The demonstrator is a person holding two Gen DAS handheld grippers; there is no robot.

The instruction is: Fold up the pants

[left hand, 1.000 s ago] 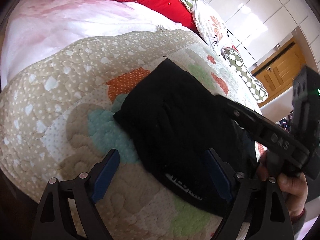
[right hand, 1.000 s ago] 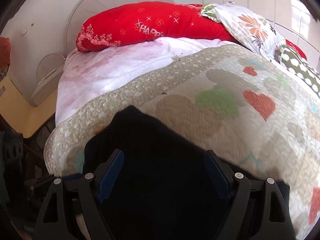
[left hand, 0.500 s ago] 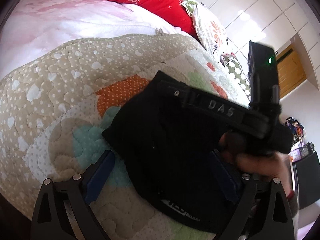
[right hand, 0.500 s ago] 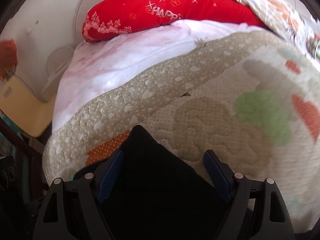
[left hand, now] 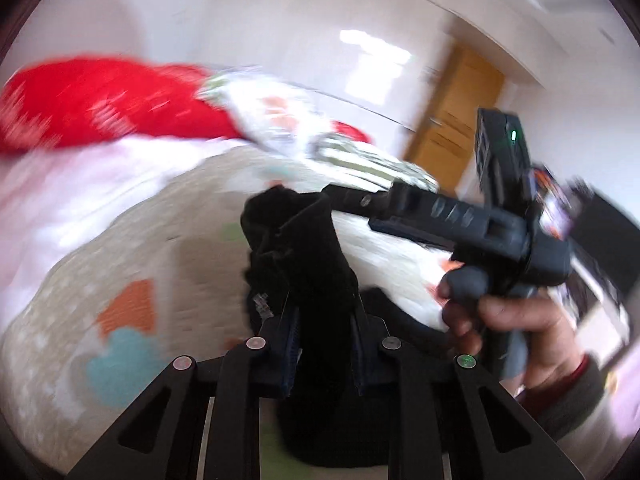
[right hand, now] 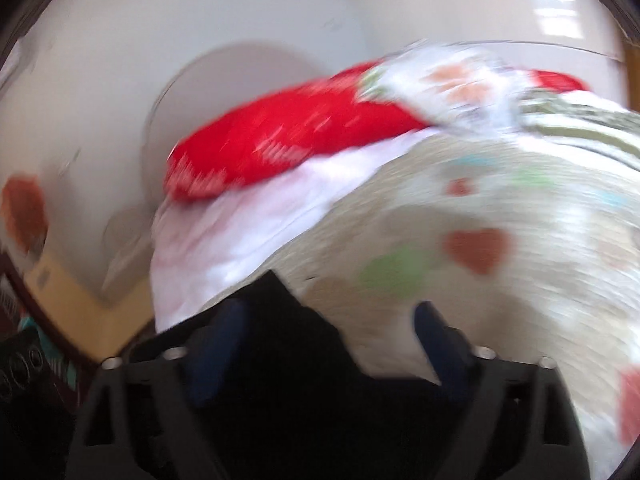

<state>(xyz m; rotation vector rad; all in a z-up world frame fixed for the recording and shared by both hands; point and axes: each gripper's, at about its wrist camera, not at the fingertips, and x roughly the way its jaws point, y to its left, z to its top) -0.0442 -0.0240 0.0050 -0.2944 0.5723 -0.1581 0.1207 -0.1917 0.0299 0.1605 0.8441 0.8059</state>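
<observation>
The black pants (left hand: pixel 304 256) lie on the patchwork quilt (left hand: pixel 160 240), and a bunch of them stands up between my left gripper's (left hand: pixel 325 344) blue pads. Its jaws are closing and pinch the cloth. My right gripper (left hand: pixel 360 200), held by a hand (left hand: pixel 520 320), reaches in from the right with its tips at the top of the raised bunch. In the right wrist view the right gripper (right hand: pixel 328 336) is wide, its jaws opening. A corner of the pants (right hand: pixel 288 320) lies between the fingers, not pressed. Both views are blurred.
A red pillow (left hand: pixel 100 104) and a floral pillow (left hand: pixel 280 116) lie at the head of the bed on a pink sheet (right hand: pixel 248 232). A wooden door (left hand: pixel 452 120) stands behind on the right. The quilt (right hand: pixel 480 300) stretches right of the pants.
My left jaws have come together on the pants and raised a bunch of cloth. Both cameras have swung upward and blurred. The right gripper now sits higher, at the bunch's top.
</observation>
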